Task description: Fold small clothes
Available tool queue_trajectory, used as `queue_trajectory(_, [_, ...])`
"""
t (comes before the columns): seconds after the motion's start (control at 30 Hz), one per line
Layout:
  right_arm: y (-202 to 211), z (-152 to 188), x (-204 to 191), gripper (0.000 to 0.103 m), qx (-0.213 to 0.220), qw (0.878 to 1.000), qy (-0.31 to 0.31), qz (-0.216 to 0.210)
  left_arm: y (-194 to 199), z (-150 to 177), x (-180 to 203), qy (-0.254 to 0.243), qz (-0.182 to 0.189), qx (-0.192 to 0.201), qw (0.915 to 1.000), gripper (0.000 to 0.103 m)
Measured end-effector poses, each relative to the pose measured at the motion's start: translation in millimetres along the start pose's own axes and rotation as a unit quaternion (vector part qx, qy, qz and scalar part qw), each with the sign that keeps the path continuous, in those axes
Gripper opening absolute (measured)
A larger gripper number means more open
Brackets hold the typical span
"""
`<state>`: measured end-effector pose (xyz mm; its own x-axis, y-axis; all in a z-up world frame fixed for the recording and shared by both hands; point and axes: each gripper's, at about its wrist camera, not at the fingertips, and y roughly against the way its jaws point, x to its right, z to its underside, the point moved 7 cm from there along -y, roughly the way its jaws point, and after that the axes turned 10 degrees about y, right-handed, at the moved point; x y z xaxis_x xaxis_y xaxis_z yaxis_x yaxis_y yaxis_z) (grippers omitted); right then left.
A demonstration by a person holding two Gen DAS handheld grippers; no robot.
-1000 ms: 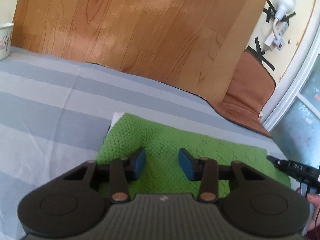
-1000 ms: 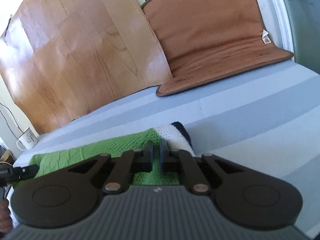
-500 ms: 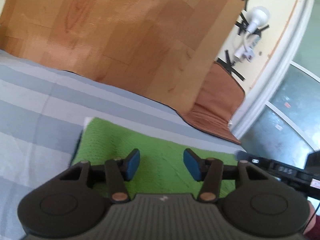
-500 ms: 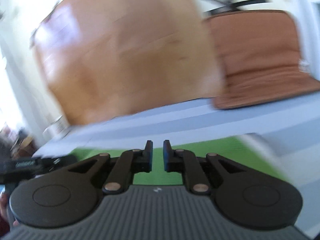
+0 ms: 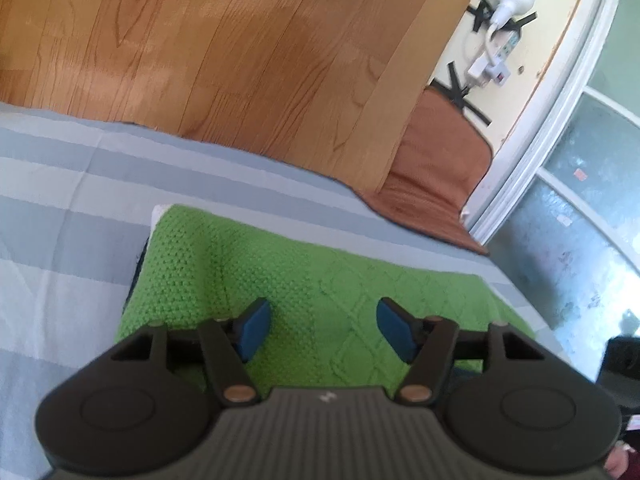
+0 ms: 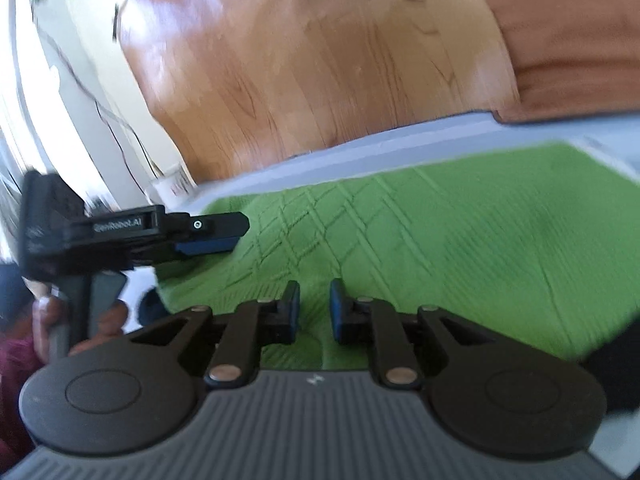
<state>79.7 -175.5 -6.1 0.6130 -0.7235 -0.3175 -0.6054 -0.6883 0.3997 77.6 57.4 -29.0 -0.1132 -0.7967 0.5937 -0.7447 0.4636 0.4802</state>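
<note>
in the left wrist view the left gripper (image 5: pixel 320 330) hangs low over the green knitted garment (image 5: pixel 320 280) lying flat on the grey and white striped sheet (image 5: pixel 60 200), its blue-padded jaws spread wider than a second ago and holding nothing; the knit runs under and ahead of the gap, with a white and dark trimmed edge off to the left of the jaws, near the corner. the garment's long axis lies across the jaws, left to right, so its ends point sideways rather than toward the wood-grain panel (image 5: pixel 240 48) beyond. the wider opening reads as readying for a fresh bite on the near edge (a judgement, not a certainty). in the right wrist view, which is blurred, the right gripper (image 6: pixel 314 306) has swung round from the trimmed end toward the middle of the green knit, and its jaws, nearly closed a second ago, now stand a little apart with no cloth between them. the diamond-patterned part of the knit lies just ahead of the gap, and the left gripper shows at the left over the garment's far end. both tools have let go, so one fold looks laid and the next grasp is not yet made.
</note>
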Motion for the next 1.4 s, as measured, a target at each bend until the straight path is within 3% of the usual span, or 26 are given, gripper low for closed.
queue_trajectory(0.1, [3,-2,15,0.019,0.016,0.998,-0.061,-0.026,9,1,11,-0.014,0.029,0.017,0.9993,0.064])
queue_trajectory(0.2, [1,-4,13,0.019,0.019,0.996,-0.075,-0.032,9,6,21,-0.036,0.040,0.014,0.9984,0.073])
queue_trajectory(0.3, [3,-7,9,0.020,0.028,0.997,-0.064,-0.032,0,12,22,-0.048,0.025,-0.005,0.9985,0.074])
queue_trajectory(0.47, [24,-13,23,0.022,0.107,0.991,-0.085,0.008,-8,18,22,-0.064,0.003,-0.020,0.9978,0.079])
queue_trajectory(0.57, [17,-9,36,0.021,0.085,0.988,-0.129,0.019,-11,24,27,-0.091,-0.011,-0.021,0.9956,0.084])
queue_trajectory(0.73, [6,-10,31,0.021,0.060,0.991,-0.107,0.043,-12,25,27,-0.095,-0.007,-0.022,0.9952,0.087])
queue_trajectory(1.13, [8,-7,35,0.021,0.060,0.991,-0.113,0.036,-15,26,29,-0.091,0.000,-0.033,0.9953,0.102])
queue_trajectory(1.4, [8,-7,35,0.021,0.061,0.991,-0.114,0.035,-16,29,31,-0.108,-0.008,-0.039,0.9934,0.103])
